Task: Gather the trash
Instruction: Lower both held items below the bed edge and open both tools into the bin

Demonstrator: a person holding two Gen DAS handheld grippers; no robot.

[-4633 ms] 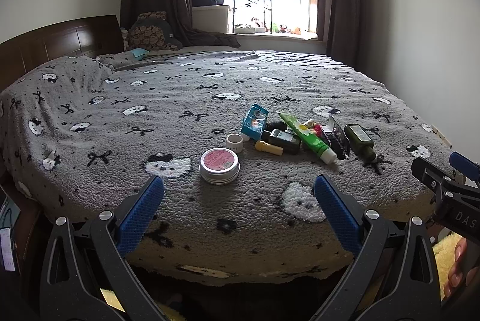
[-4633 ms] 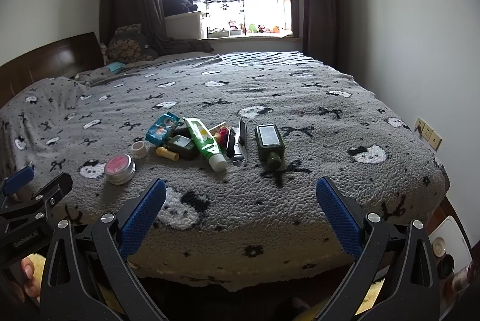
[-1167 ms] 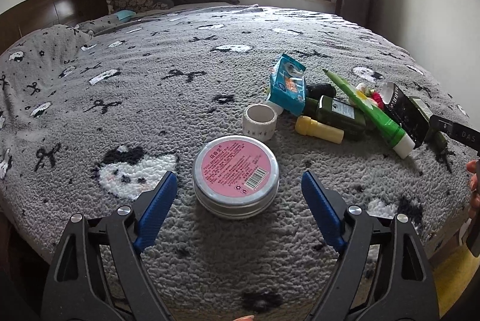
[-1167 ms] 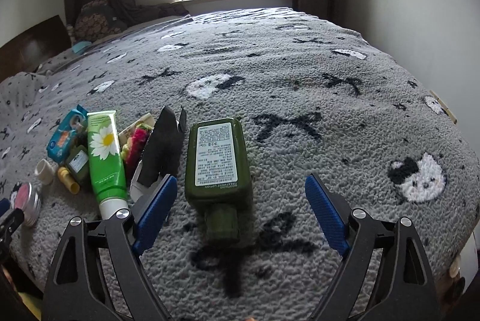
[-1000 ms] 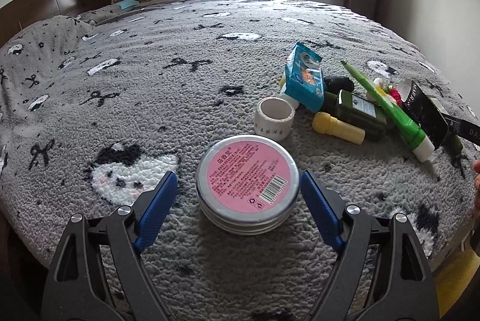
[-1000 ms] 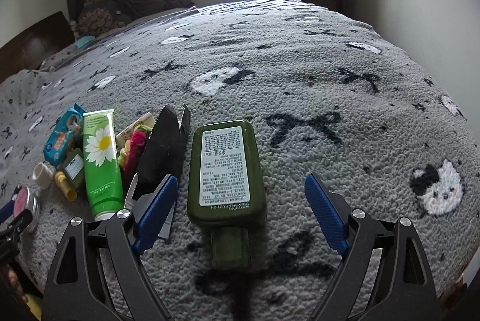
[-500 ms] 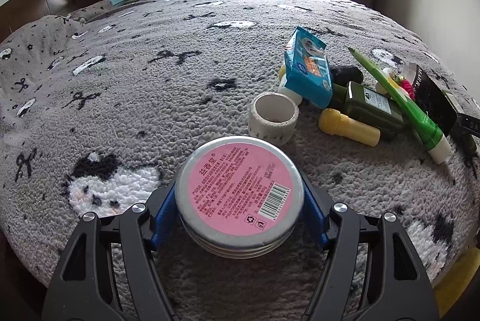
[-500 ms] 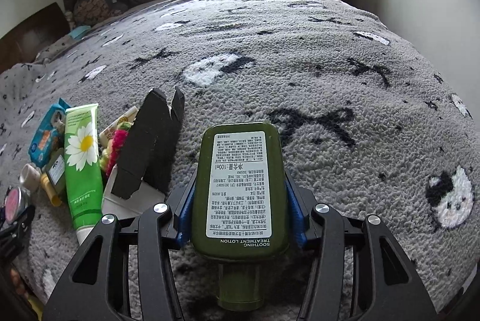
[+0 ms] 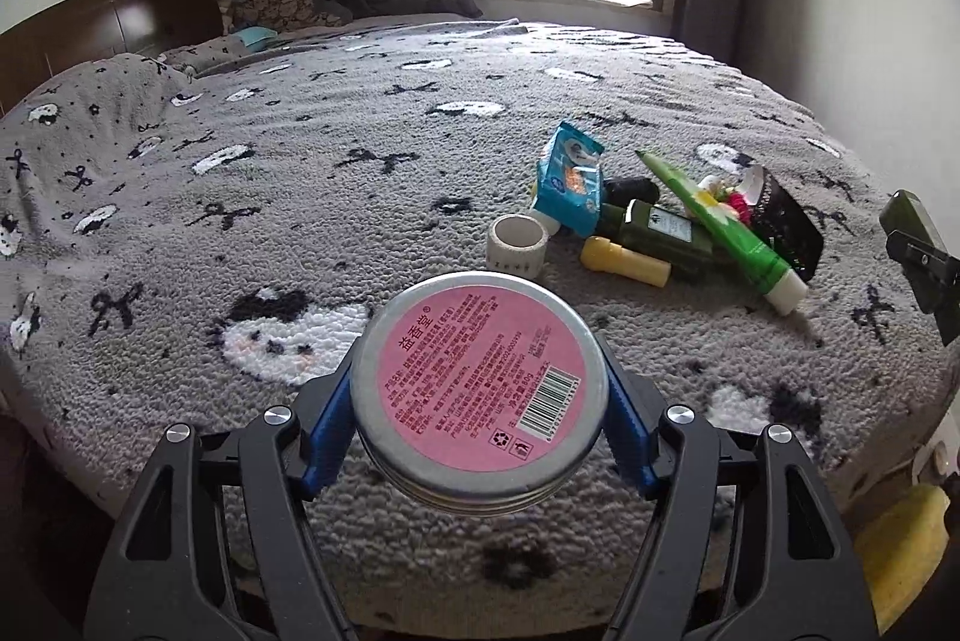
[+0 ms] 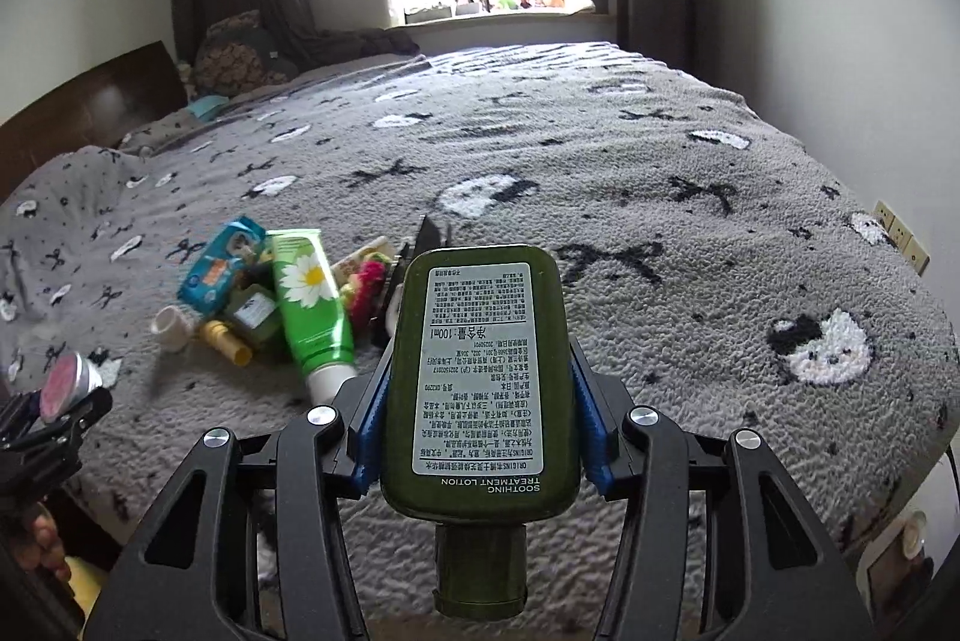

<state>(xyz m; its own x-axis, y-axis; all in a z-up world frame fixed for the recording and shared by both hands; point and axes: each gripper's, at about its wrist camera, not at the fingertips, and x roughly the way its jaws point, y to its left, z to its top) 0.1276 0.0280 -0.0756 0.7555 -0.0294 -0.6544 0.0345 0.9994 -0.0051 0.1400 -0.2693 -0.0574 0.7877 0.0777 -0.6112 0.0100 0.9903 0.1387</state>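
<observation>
Left wrist: tin (image 9: 480, 389) between tool (image 9: 480, 404) pads.

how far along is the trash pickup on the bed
Early. No bin is in view, so nothing looks disposed of yet. In hand: left gripper clamps the pink-labelled round tin; right gripper clamps the dark green lotion bottle. Left on the blanket: blue packet, green tube, yellow stick, tape roll, more.

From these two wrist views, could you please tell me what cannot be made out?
- Round silver tin with pink label, left view: underside hidden by its own body and the left claw.
- Dark green lotion bottle, right view: front face turned away.
- Small items behind the green daisy tube: covered, unidentifiable.
- Any trash container: outside both frames.
</observation>
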